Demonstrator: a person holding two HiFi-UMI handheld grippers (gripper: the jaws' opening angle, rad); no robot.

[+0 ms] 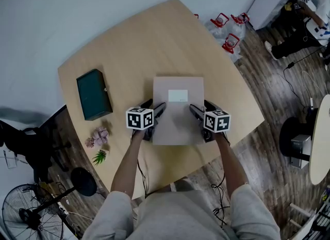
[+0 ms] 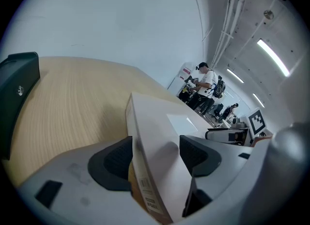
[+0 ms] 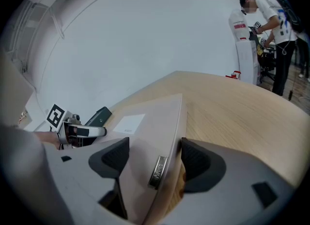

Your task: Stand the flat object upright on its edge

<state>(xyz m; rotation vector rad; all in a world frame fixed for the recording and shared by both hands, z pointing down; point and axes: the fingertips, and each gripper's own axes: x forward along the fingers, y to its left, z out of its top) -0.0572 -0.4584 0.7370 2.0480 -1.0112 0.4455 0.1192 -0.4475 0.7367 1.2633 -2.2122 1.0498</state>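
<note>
A flat beige box (image 1: 178, 115) with a white label (image 1: 178, 95) lies on the wooden table (image 1: 149, 43), near its front edge. My left gripper (image 1: 156, 108) straddles the box's left edge, one jaw over the top face and one under it, shut on the box (image 2: 160, 127). At the opposite edge my right gripper (image 1: 200, 109) holds the box (image 3: 150, 117) the same way, beside a small metal clasp (image 3: 158, 171). In both gripper views the box runs tilted between the pads. I cannot tell whether its underside still rests on the table.
A dark green case (image 1: 94, 94) lies at the table's left. A pink flower (image 1: 99, 137) and a green sprig (image 1: 99, 156) sit near the front-left edge. Water jugs (image 1: 228, 27) stand on the floor beyond the far right edge, people behind them.
</note>
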